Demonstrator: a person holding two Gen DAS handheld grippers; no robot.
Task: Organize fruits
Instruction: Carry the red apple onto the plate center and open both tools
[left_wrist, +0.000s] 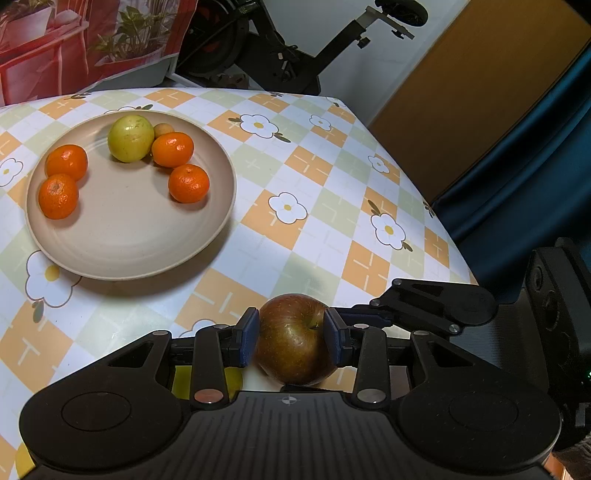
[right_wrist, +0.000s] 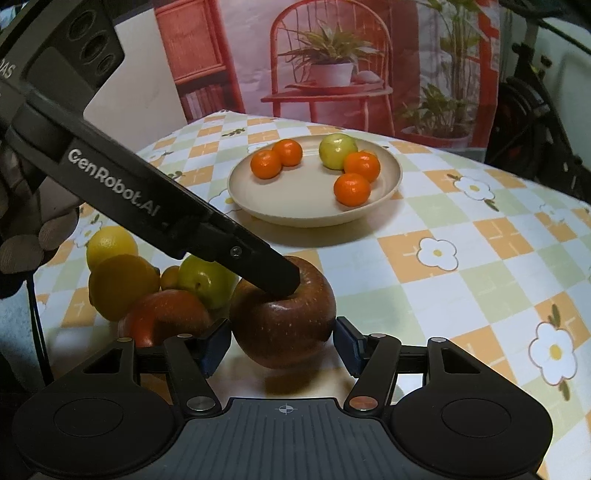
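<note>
The dark red round apple (left_wrist: 295, 339) stands on the counter (left_wrist: 332, 206) near its front edge, clamped across its sides by the left gripper (left_wrist: 291, 338). The right gripper (right_wrist: 282, 339) has its fingers apart around the same apple, just clear of the skin. The apple looks firm, rather heavy and glossy, so a hold across its widest part seems safest. A heap of yellow and green fruits (right_wrist: 147, 273) lies just beside it; the beige round plate (left_wrist: 129, 254) with tangerines (left_wrist: 188, 183) is well apart, the way there free
</note>
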